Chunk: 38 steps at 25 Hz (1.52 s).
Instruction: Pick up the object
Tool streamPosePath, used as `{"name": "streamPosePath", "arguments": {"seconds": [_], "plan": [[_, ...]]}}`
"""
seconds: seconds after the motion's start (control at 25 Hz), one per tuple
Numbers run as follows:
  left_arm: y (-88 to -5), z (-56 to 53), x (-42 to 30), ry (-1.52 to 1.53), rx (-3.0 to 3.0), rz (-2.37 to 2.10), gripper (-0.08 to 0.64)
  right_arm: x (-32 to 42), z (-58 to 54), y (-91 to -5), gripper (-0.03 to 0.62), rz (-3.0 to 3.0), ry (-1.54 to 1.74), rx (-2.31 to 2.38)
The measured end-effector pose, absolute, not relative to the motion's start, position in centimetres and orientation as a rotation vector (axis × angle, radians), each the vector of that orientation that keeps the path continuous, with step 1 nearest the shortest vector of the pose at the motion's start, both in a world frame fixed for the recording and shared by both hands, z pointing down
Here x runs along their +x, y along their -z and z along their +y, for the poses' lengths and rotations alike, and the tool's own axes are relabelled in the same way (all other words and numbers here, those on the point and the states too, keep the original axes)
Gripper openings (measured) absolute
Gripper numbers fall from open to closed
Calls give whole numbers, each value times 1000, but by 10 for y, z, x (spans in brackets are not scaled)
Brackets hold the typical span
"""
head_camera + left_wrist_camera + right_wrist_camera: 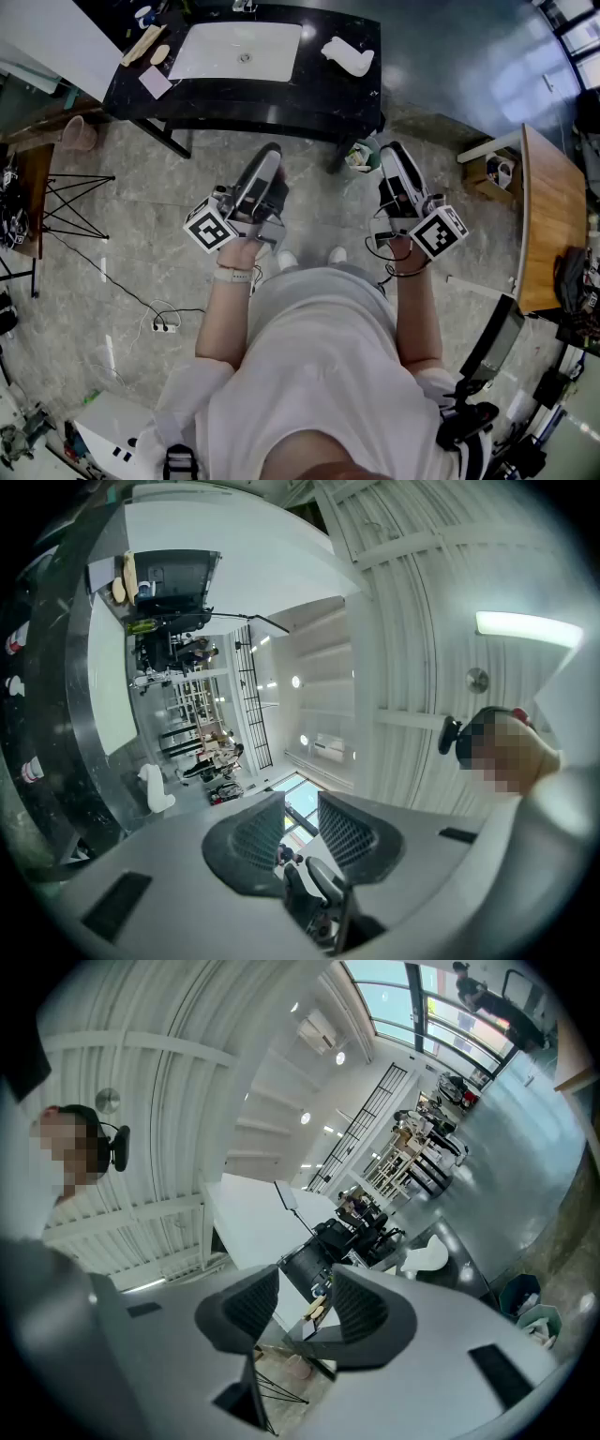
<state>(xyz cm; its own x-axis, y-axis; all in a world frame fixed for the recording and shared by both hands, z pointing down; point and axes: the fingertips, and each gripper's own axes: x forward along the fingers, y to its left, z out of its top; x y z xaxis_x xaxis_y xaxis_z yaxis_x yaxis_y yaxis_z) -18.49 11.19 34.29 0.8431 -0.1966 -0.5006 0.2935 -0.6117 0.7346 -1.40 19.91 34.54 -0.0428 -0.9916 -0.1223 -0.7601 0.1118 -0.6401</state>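
A white curved object (347,56) lies on the right part of the black table (328,89) ahead of me. It also shows as a small white shape (155,787) in the left gripper view and as a pale shape (427,1258) in the right gripper view. My left gripper (270,150) and right gripper (391,148) are held up in front of my chest, short of the table's near edge. Both point towards it. The left gripper (302,832) and the right gripper (307,1302) are shut with nothing between their jaws.
A white basin (239,52) is set into the table, with a pink card (155,82) and wooden pieces (141,44) to its left. A small bin (361,155) stands under the table's right end. A wooden desk (548,220) is at right, a black wire stand (70,202) at left.
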Motion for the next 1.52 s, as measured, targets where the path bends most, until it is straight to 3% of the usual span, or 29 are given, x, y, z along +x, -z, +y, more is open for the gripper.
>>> {"name": "streamPosePath", "arguments": {"seconds": [0.76, 1.52], "plan": [[-374, 70, -190, 696, 2047, -43, 92, 15, 147, -368, 169, 1887, 584, -1704], [-387, -66, -54, 746, 2031, -278, 92, 175, -28, -411, 190, 2084, 734, -1708]]}}
